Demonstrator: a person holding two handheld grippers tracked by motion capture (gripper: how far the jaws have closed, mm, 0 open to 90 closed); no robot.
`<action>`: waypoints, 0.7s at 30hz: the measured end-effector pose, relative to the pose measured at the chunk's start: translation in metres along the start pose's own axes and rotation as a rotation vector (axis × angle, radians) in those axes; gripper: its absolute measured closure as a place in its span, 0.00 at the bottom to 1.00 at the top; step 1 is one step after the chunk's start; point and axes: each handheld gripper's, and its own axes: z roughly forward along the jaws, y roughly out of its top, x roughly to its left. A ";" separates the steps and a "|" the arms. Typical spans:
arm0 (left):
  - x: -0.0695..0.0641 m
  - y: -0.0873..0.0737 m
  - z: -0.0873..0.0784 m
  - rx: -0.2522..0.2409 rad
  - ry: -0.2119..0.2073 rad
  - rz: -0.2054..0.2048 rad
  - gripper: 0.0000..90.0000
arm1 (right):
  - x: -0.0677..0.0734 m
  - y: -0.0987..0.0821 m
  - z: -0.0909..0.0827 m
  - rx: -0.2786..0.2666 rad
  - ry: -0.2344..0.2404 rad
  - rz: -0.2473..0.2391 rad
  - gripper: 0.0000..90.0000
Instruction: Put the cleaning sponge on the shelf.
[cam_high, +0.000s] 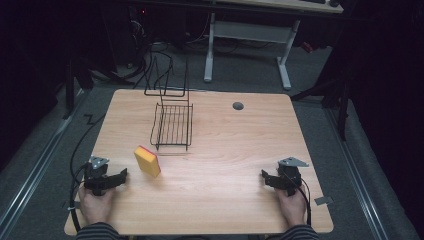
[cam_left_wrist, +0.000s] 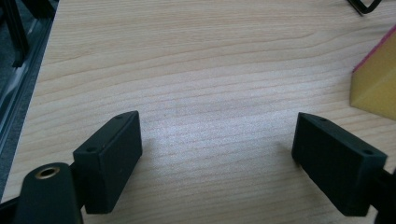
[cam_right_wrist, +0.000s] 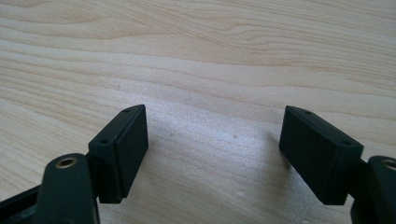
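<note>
Your left claw (cam_high: 121, 176) rests on the table (cam_high: 225, 150) at about 8 o'clock, jaws spread apart with only bare wood grain between them; in the left gripper view (cam_left_wrist: 217, 140) nothing touches either pad.

Just beside it, toward 1 o'clock from that claw, stands the sponge (cam_high: 147, 160): a thick yellow block with a thin pink-red layer along its far face, tilted up on an edge rather than lying flat. In the left gripper view the sponge (cam_left_wrist: 376, 88) shows at the right edge, its yellow face smooth and its pink layer forming the upper rim, clear of the jaws.

Beyond the sponge, near 11 o'clock of the table's middle, sits the black wire rack (cam_high: 172, 125), apart from the sponge, its tall wire loops rising at the back.

Your right claw (cam_high: 264, 176) rests at about 4 o'clock, well apart from the sponge, jaws likewise spread over bare wood in the right gripper view (cam_right_wrist: 214, 135).
</note>
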 end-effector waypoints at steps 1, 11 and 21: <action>0.000 0.000 0.000 0.000 0.000 0.000 0.19 | 0.000 0.000 0.000 0.000 0.000 0.000 0.27; 0.000 0.000 0.000 0.001 0.000 0.001 0.19 | 0.000 0.000 0.000 0.001 0.001 0.001 0.27; 0.000 0.000 0.000 0.006 -0.001 0.001 0.18 | 0.000 0.000 0.000 0.000 0.000 0.000 0.27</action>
